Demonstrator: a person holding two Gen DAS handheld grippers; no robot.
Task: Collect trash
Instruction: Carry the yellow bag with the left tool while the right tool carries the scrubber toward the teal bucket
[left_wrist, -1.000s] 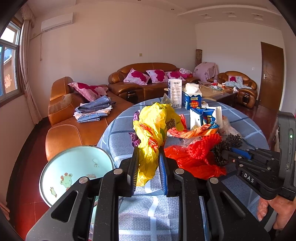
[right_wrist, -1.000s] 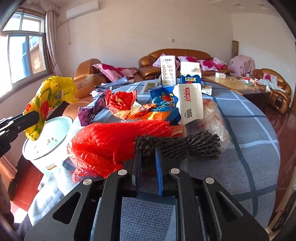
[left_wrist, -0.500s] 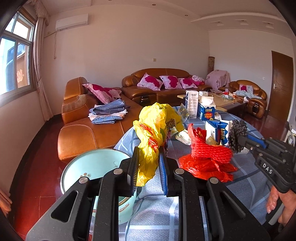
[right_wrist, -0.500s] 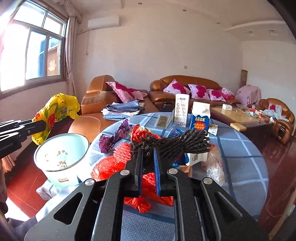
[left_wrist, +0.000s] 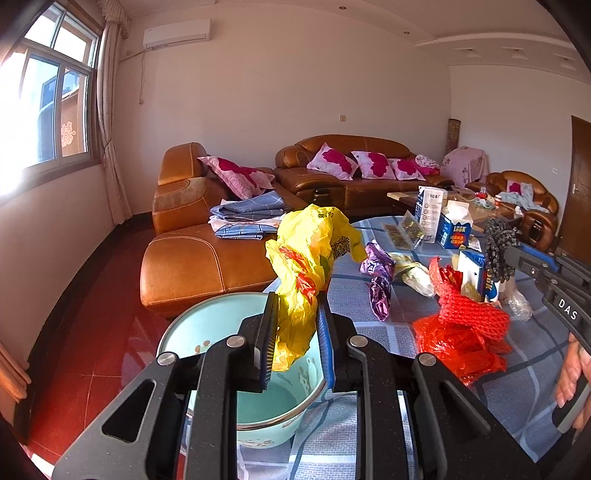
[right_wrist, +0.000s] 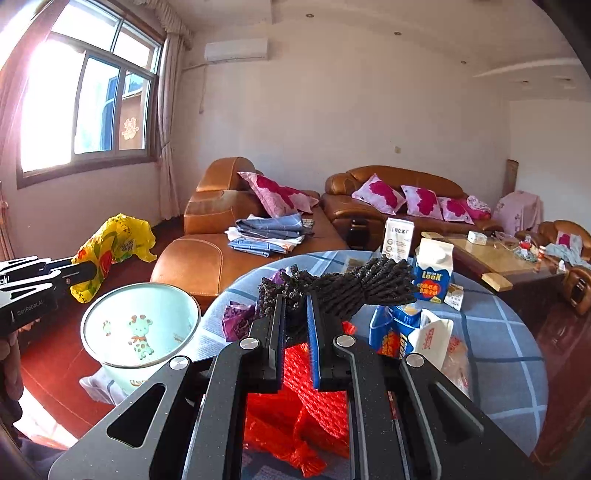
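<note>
My left gripper (left_wrist: 295, 314) is shut on a crumpled yellow plastic bag (left_wrist: 310, 266) and holds it above the pale green bin (left_wrist: 207, 332), which stands beside the table's left edge. The bag (right_wrist: 110, 251) and the bin (right_wrist: 140, 328) also show in the right wrist view. My right gripper (right_wrist: 295, 314) is shut on a black mesh bundle (right_wrist: 340, 288) and holds it above the round table (right_wrist: 509, 332). A red net and red bag (left_wrist: 465, 332) lie on the table below it, next to a purple wrapper (left_wrist: 380, 284).
Milk cartons (right_wrist: 432, 273) and blue snack packs (right_wrist: 395, 332) stand further back on the checked tablecloth. Brown leather sofas (left_wrist: 207, 243) with pink cushions and folded cloths stand behind. A low wooden table (right_wrist: 491, 258) is at the right. The floor is red.
Both grippers have risen and moved left. The yellow bag now hangs over the bin. The black mesh bundle has been lifted off the red net.
</note>
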